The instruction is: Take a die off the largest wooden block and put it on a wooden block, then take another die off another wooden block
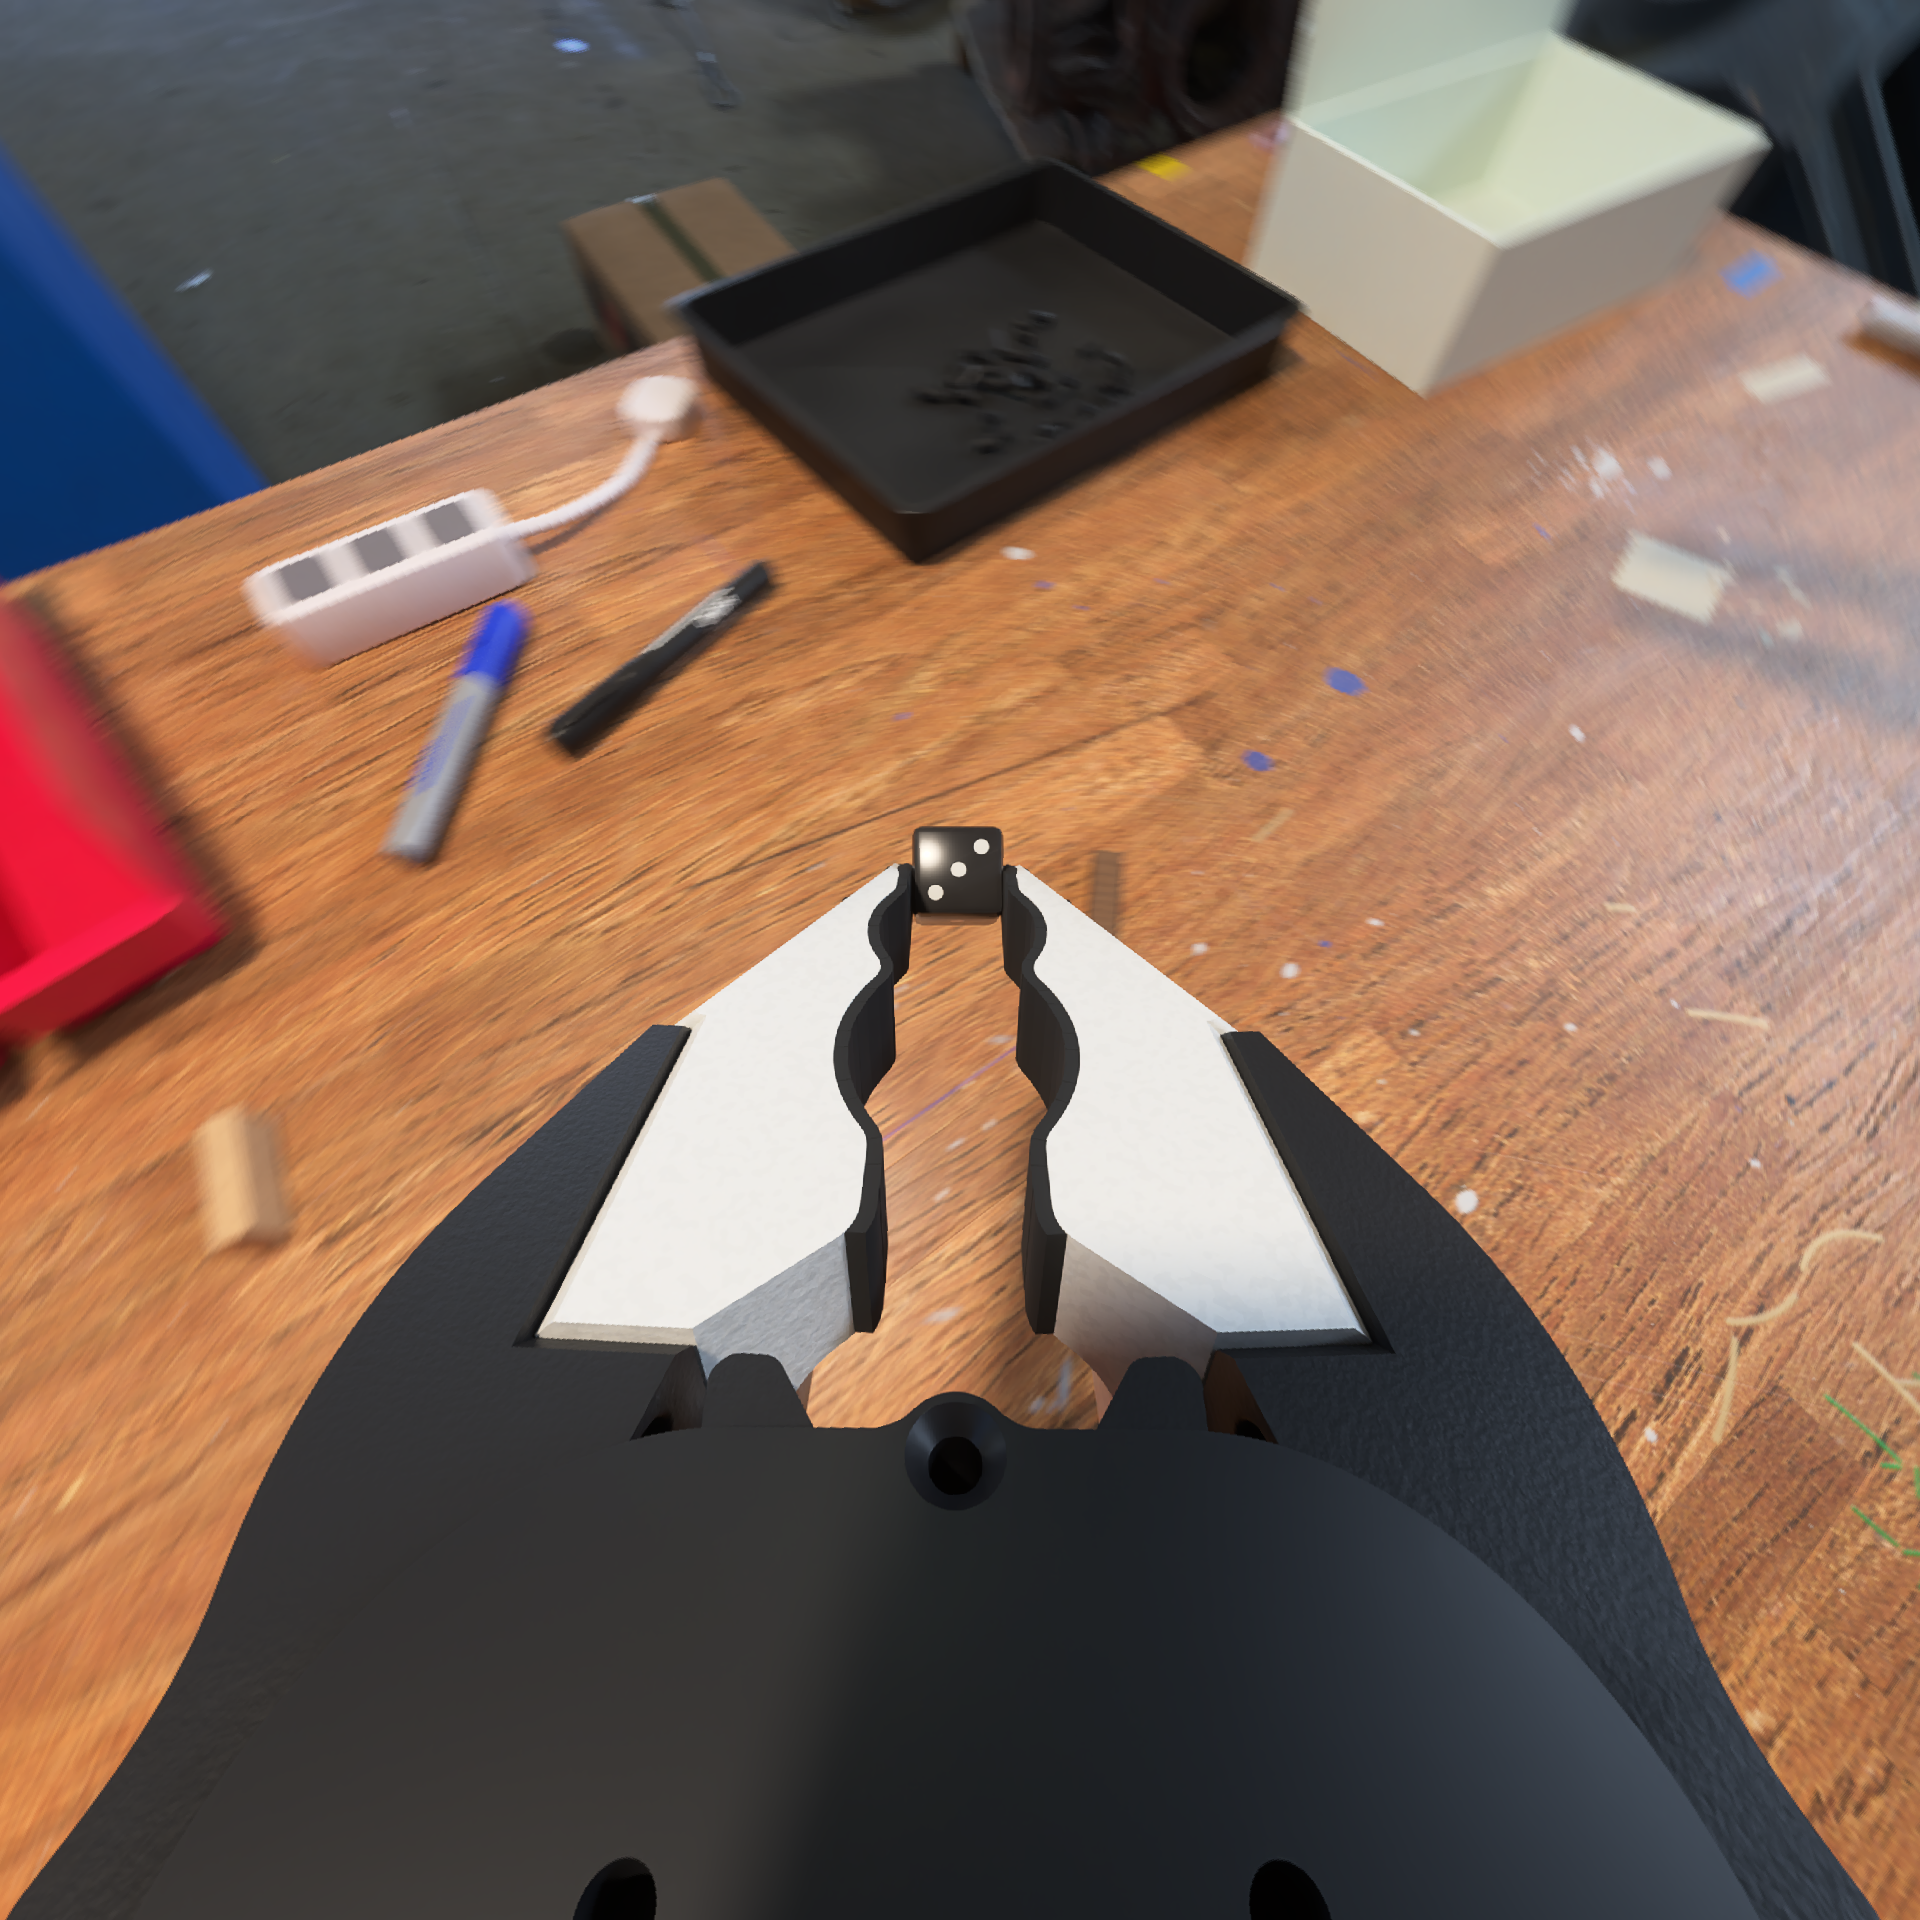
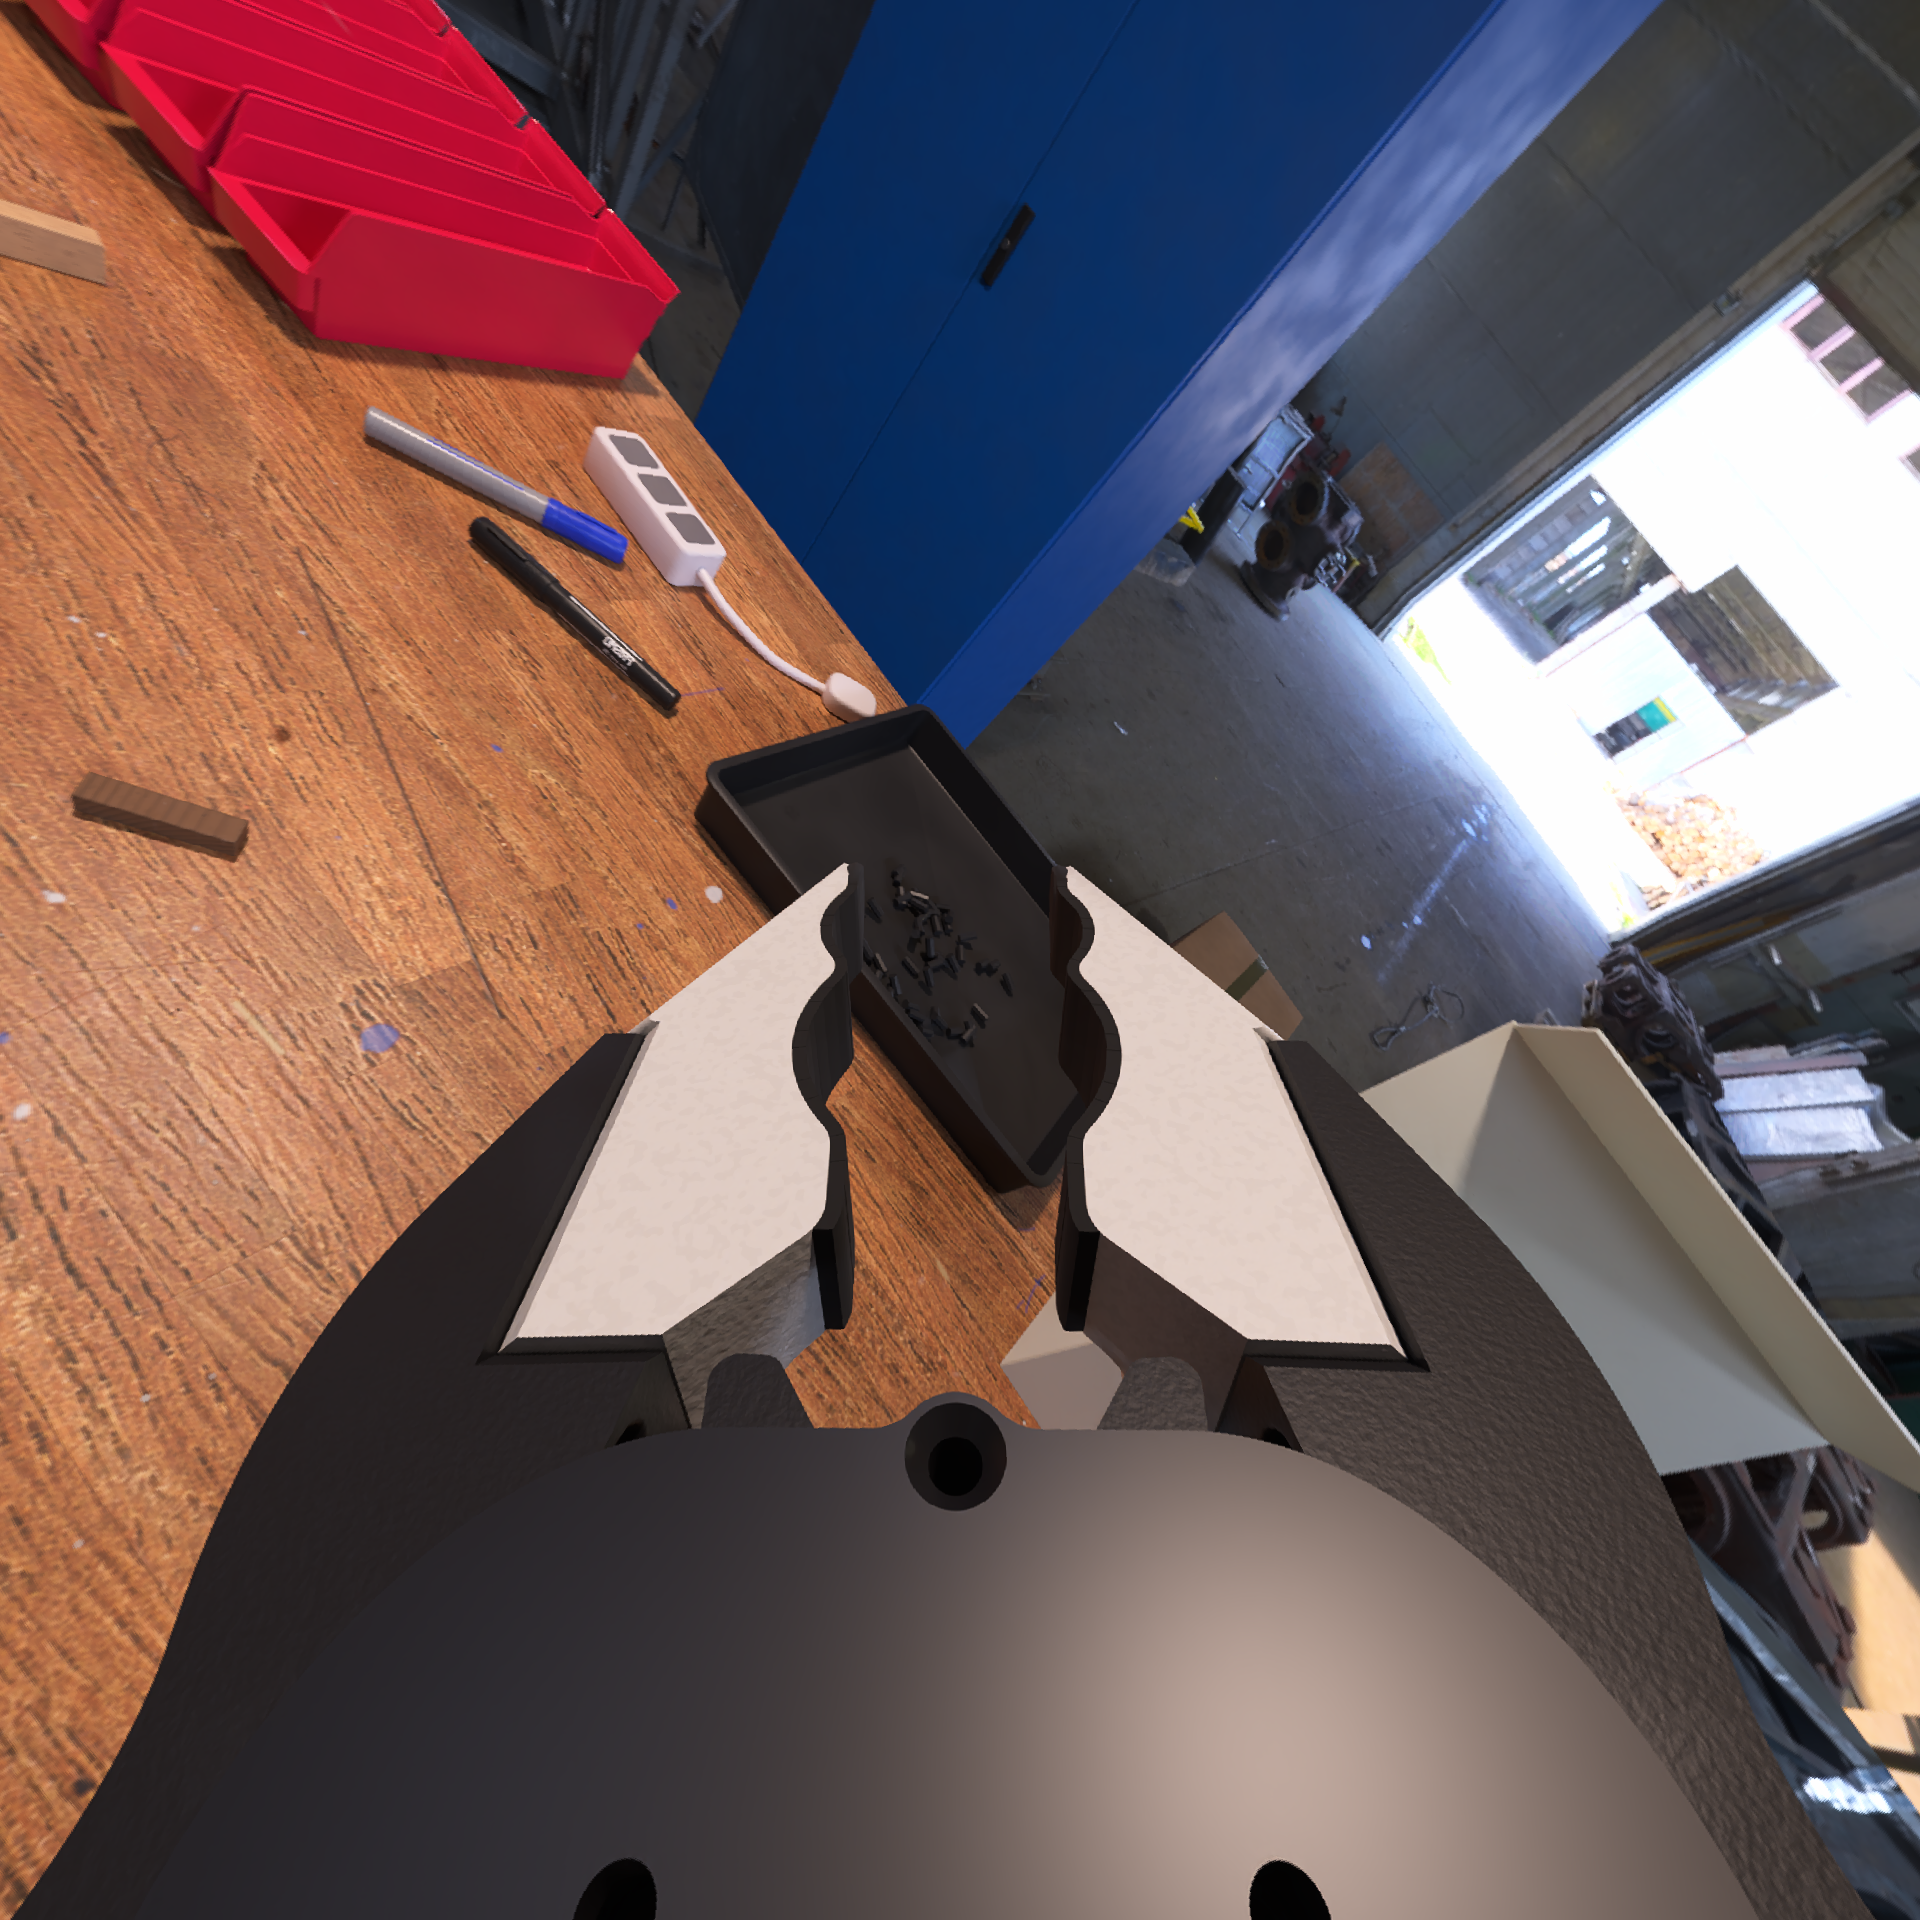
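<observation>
Black die (image 1: 957, 871) sits pinched between the left gripper (image 1: 957, 891) fingertips, held above the wooden table (image 1: 1351, 935); its underside is hidden. Only the right wrist view shows a dark wooden block (image 2: 161, 815) at 9 o'clock, while the right gripper (image 2: 957, 891) gapes empty

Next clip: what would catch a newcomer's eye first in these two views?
First, the black die pinched at the tips of the left hand-held gripper, held above the wooden table. Next, the row of red bins at the table's far edge, and the black tray of small dark parts beyond the open, empty right hand-held gripper.
</observation>
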